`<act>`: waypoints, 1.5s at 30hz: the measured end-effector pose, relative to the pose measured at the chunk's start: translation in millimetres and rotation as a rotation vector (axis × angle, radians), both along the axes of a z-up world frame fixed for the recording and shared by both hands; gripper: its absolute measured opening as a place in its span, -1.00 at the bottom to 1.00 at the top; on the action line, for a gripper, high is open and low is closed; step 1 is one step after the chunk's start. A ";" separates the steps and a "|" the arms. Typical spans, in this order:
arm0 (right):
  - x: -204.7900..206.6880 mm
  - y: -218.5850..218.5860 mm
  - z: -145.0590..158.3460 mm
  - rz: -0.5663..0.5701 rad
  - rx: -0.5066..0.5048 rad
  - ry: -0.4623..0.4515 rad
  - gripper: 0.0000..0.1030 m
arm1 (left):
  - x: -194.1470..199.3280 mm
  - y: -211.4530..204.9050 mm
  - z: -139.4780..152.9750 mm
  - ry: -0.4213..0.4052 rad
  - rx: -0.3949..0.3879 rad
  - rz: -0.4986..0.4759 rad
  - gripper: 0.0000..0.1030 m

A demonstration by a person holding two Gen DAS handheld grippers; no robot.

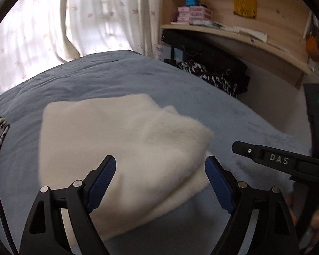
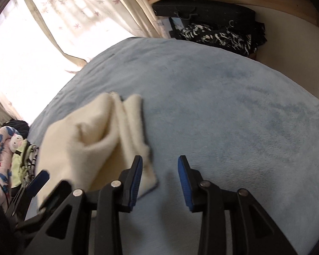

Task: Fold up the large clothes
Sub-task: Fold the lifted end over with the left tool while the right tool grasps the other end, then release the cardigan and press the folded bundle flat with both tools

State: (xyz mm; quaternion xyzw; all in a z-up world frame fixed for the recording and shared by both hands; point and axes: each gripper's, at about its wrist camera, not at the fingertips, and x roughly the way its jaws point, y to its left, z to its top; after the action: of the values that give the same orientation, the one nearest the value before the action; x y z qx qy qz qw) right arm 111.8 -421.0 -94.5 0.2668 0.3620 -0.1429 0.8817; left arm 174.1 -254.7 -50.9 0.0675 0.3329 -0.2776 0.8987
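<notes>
Cream fleece garment [image 1: 125, 148]: folded into a thick bundle, lying on the blue-grey bed cover [image 1: 117, 76]; soft pile, blurred at its edges. In the right wrist view it sits to the left of centre, one folded edge raised into a ridge.

Left gripper [image 1: 160, 170]: black frame, blue ribbed pads, fingers spread wide, nothing pressed between them; the garment lies beyond and beneath the gap.

Right gripper [image 2: 160, 165]: same make, fingers apart, bare bed cover between them; its left finger stands just beside the garment's near right edge, contact not clear. Seen from the left wrist view, its side carries raised letters "DAS" [image 1: 279, 159]; a small green light glows on the black part above.

Far side: pale curtain [image 1: 53, 21] with a faint leaf print, lit from behind. Far right: wooden shelf [image 1: 234, 36] holding pink boxes [image 1: 194, 13], printing too small to read; a black case [image 1: 204, 53] and black-and-white patterned cloth [image 1: 212, 78] below it.

Far left: floral quilt [image 2: 0, 159] and a small doll [image 2: 16, 141].
</notes>
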 end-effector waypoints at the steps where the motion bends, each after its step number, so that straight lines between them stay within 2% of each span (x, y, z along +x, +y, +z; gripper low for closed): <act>1: -0.9 3.1 3.5 0.008 0.004 -0.012 -0.13 | -0.9 11.5 7.1 -0.008 -0.009 0.027 0.65; 4: -1.9 16.1 15.2 0.050 0.013 -0.051 -0.07 | 0.4 42.8 22.1 -0.038 0.008 0.129 0.66; 7: 2.9 29.2 24.3 0.111 0.042 -0.077 0.05 | 11.4 75.1 24.1 -0.047 0.025 0.231 0.66; 9: 10.9 35.6 29.8 0.154 0.053 -0.089 0.19 | 20.3 95.0 17.7 -0.021 0.030 0.297 0.66; 12: 34.4 45.0 40.3 0.213 -0.011 -0.078 0.20 | 36.8 124.0 3.7 0.042 0.011 0.360 0.66; 16: 87.5 51.9 36.6 0.329 -0.062 0.004 0.20 | 58.7 146.0 -15.8 0.131 -0.022 0.385 0.66; 19: 131.9 61.1 8.1 0.433 -0.068 0.175 0.20 | 73.9 149.1 -30.6 0.192 -0.024 0.378 0.66; 20: 140.3 63.9 -2.0 0.465 -0.058 0.214 0.05 | 78.3 148.5 -34.9 0.211 -0.021 0.367 0.66; 21: 147.2 66.2 -13.5 0.500 -0.037 0.244 -0.45 | 83.2 147.7 -40.0 0.231 -0.019 0.364 0.66; 22: 149.7 66.3 -19.8 0.519 -0.008 0.254 -0.64 | 87.0 147.1 -43.3 0.243 -0.033 0.350 0.66; 24: 141.5 65.3 -7.5 0.500 -0.036 0.213 -0.71 | 90.5 145.9 -45.0 0.256 -0.039 0.344 0.66; 27: 103.5 61.1 34.6 0.463 -0.093 0.040 -0.72 | 90.2 136.8 -38.5 0.236 -0.033 0.308 0.66; 28: 93.6 57.8 37.3 0.437 -0.113 0.023 -0.72 | 88.2 131.0 -37.9 0.222 -0.023 0.289 0.66; 30: 87.1 49.2 20.9 0.384 -0.148 0.068 -0.72 | 84.2 116.1 -43.2 0.215 -0.007 0.245 0.66; 32: 93.2 33.1 -23.9 0.361 -0.075 0.166 -0.72 | 85.0 102.7 -55.6 0.232 0.014 0.228 0.66; 33: 94.5 28.1 -37.5 0.361 -0.046 0.176 -0.71 | 85.5 96.5 -62.9 0.245 0.028 0.224 0.66; 35: 90.8 20.5 -40.6 0.364 -0.004 0.137 -0.70 | 87.1 89.2 -75.5 0.276 0.020 0.233 0.66; 38: 89.4 8.7 -21.9 0.361 0.081 0.142 -0.53 | 87.7 92.3 -72.2 0.302 -0.014 0.247 0.66; 40: 89.0 2.8 -5.8 0.348 0.059 0.118 -0.23 | 87.5 94.3 -67.6 0.323 -0.014 0.219 0.66; 42: 89.2 -7.2 12.9 0.318 0.031 0.061 0.39 | 90.2 98.0 -61.1 0.342 -0.023 0.178 0.66; 43: 91.4 -12.2 17.6 0.302 0.021 0.043 0.47 | 91.9 100.0 -57.7 0.341 -0.030 0.172 0.66; 45: 104.4 -27.2 19.6 0.272 0.010 0.040 0.48 | 103.8 104.7 -50.9 0.334 -0.048 0.192 0.66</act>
State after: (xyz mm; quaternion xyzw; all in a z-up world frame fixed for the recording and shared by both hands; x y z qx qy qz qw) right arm 216.2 -448.2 -74.9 0.2168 0.4128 -0.0255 0.8843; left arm 277.9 -150.0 -101.9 -0.0330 0.4756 -0.2057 0.8546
